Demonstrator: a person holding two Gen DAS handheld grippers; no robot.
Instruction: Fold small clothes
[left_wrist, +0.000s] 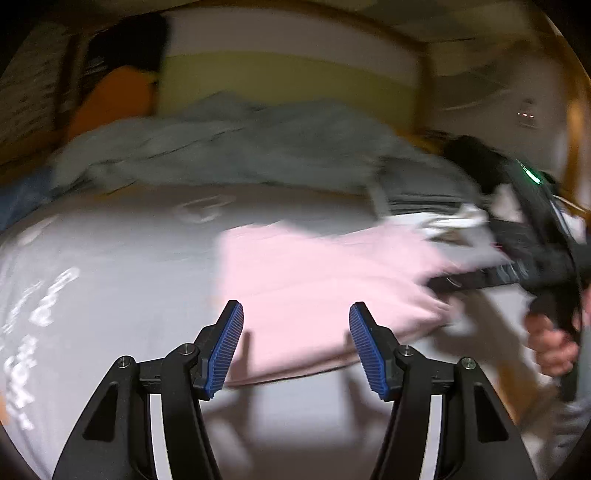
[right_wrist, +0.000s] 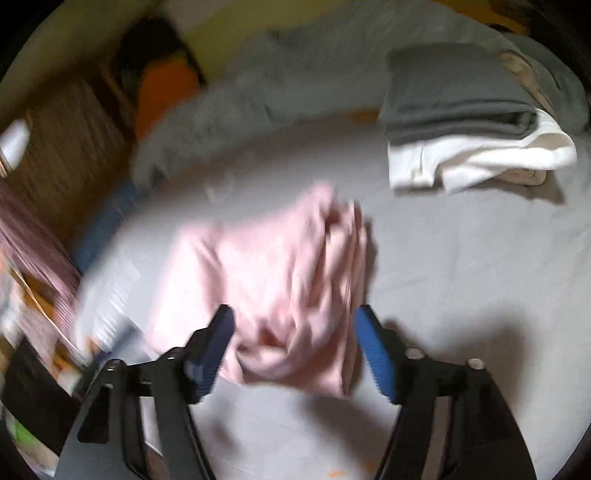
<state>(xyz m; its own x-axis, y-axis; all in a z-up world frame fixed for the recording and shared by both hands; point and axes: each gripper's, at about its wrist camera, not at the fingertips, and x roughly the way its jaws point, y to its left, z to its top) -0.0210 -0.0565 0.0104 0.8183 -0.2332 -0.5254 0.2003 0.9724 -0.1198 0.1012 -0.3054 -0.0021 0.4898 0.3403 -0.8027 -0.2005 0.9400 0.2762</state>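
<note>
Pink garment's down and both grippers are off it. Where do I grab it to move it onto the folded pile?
Probably the near edge of the pink garment, coming in low from the front. It lies loosely bunched on the grey sheet, and its layered fold runs down the right side, so pinch across all layers there with the open right gripper. The pile sits beyond, to the right.

Folded garment (right_wrist: 273, 280) on the bedsheet (right_wrist: 461, 266), stacked clothes (right_wrist: 465, 122) behind it.

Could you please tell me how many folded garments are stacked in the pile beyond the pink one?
2 visible: a dark grey garment on top and a white garment directly beneath it, at the far right of the bed. Something beige peeks out underneath, so more may be hidden.
</note>
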